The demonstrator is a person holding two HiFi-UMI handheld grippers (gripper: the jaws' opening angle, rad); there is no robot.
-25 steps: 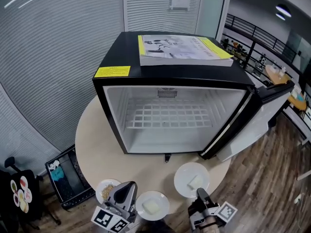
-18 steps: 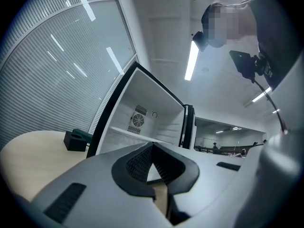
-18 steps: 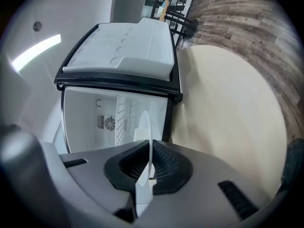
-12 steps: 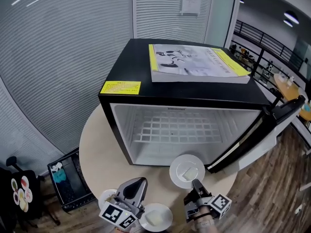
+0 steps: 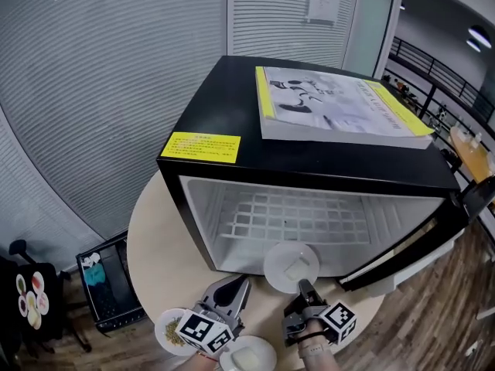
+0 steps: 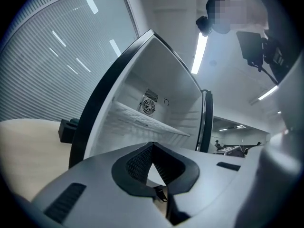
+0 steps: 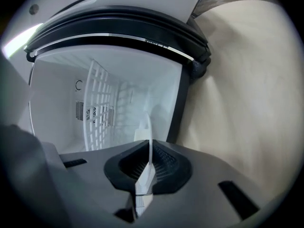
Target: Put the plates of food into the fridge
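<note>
At the mouth of the empty black fridge (image 5: 309, 168), a round white plate (image 5: 291, 267).
Right tool (image 5: 303, 288) clamps it; left tool (image 5: 236, 288) closed, empty; two plates (image 5: 172, 329) wait outside.

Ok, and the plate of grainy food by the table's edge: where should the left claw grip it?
Probably the thin rim on the person's side, coming in low and level. The grainy plate lies flat on the table, food in its middle, so only the rim offers a bite.

Round beige table (image 5: 151, 230) — bears black fridge (image 5: 309, 157) (door open), grain plate (image 5: 170, 331), pale-food plate (image 5: 249, 356) at near edge.
</note>
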